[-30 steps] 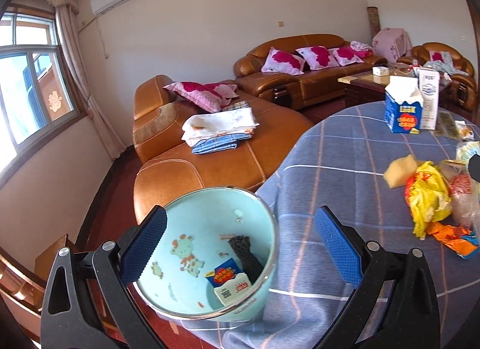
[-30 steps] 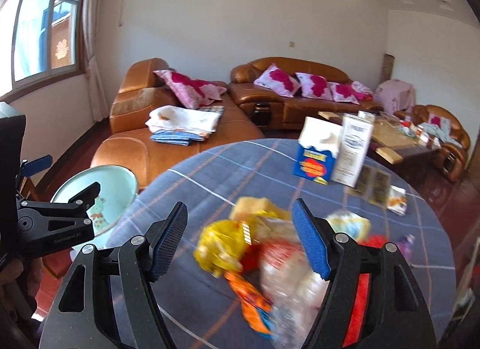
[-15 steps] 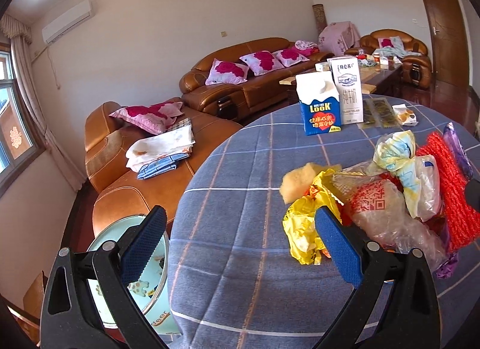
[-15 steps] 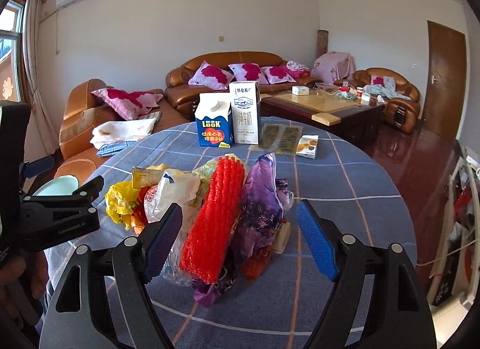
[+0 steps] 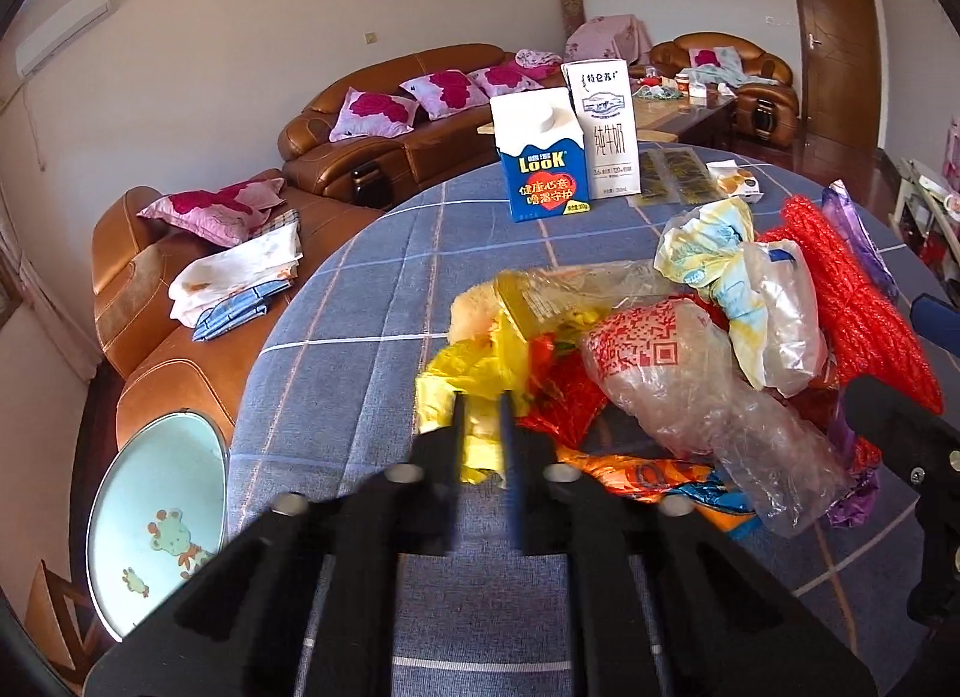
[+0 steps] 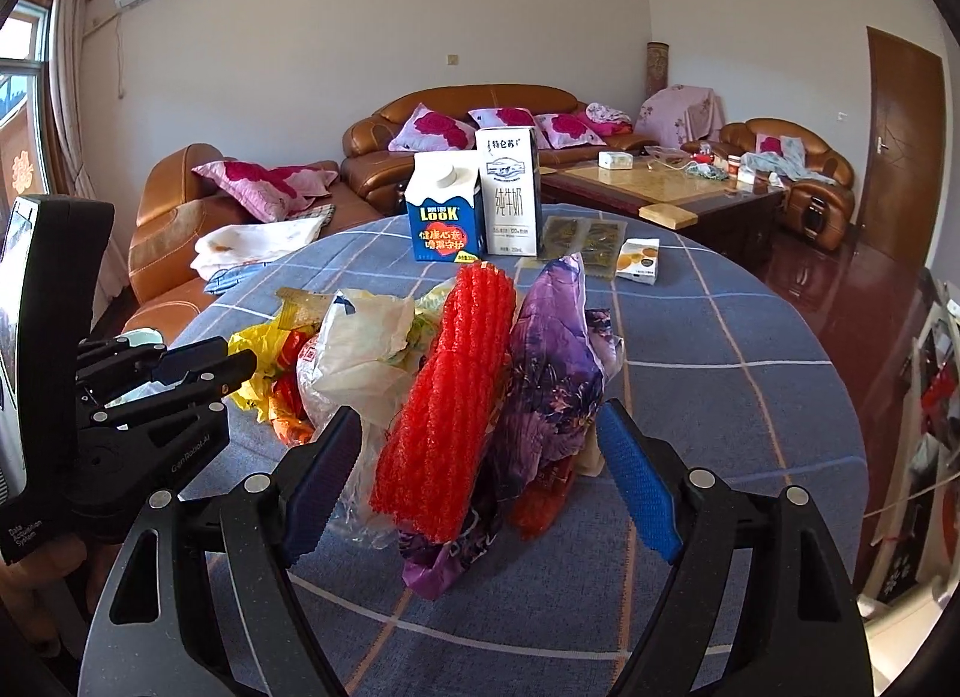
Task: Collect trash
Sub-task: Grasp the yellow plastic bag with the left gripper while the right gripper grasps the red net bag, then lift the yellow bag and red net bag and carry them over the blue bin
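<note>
Round table under blue checked cloth (image 6: 750, 349), trash pile (image 6: 456, 373), two cartons (image 6: 474, 205), small box (image 6: 639, 259)

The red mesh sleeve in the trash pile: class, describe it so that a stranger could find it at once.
On the round table with the blue checked cloth, find the heap of wrappers in front of the two cartons. The red mesh sleeve lies in its middle, left of a purple floral bag; only it is ribbed netting.

Before you, trash heap (image 5: 690, 349) on the table (image 5: 360, 301), two cartons (image 5: 564, 151) behind it, bin (image 5: 156, 523) down left beside the sofa (image 5: 180, 349).
</note>
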Tool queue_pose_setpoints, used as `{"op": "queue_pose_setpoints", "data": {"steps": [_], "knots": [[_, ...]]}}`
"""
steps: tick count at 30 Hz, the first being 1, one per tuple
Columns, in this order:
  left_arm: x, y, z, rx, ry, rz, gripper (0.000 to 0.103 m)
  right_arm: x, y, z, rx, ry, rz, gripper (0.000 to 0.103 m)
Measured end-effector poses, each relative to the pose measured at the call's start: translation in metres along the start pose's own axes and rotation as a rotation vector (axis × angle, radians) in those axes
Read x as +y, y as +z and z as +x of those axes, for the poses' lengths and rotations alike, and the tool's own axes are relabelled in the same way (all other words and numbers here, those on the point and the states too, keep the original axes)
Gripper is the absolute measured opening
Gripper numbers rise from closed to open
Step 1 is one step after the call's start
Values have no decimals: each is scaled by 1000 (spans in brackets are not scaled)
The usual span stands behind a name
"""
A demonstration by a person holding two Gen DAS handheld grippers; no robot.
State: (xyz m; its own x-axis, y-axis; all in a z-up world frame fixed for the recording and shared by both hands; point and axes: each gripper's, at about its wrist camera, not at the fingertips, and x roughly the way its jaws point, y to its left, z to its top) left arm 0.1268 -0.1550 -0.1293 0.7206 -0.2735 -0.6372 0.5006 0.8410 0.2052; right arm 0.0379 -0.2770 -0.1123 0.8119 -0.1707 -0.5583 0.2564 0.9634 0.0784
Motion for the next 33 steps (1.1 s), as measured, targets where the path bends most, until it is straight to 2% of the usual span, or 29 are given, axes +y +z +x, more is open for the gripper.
{"op": "queue_pose_setpoints", "data": {"steps": [4,6,8,11,12,13,14,15,19,23,25,26,28,29,33], "knots": [[7,0,-8,-18,-5,-15,0,0,-1,1,9,8,1,77],[11,1,-14,-33,0,-21,0,-1,-3,3,24,16,5,67],[15,1,-20,-47,-2,-30,0,-2,-4,5,43,35,12,44],[23,2,-25,-60,11,-58,3,-2,-5,6,57,52,17,31],[25,3,-25,-61,12,-66,18,-2,-5,5,51,57,19,29],[26,4,-25,-58,22,-70,36,-3,-4,2,42,61,21,22],[28,5,-26,-67,41,-80,73,-3,-3,-1,30,61,22,21],[30,5,-26,-81,51,-89,77,-3,-2,-4,16,61,25,20],[27,10,-15,-54,36,-66,77,-7,3,-12,-28,42,27,20],[20,10,8,14,-24,-68,77,-18,4,-10,-36,24,51,20],[17,10,15,35,-44,-65,65,-20,3,-10,-36,24,53,20],[15,9,19,51,-59,-65,36,-19,3,-10,-38,24,50,20],[18,8,19,53,-72,-85,35,-19,3,-12,-49,29,44,20],[19,8,16,47,-71,-84,21,-18,4,-14,-56,30,39,20],[25,9,-8,-16,-30,-79,19,-13,6,-18,-74,37,28,20]]}}
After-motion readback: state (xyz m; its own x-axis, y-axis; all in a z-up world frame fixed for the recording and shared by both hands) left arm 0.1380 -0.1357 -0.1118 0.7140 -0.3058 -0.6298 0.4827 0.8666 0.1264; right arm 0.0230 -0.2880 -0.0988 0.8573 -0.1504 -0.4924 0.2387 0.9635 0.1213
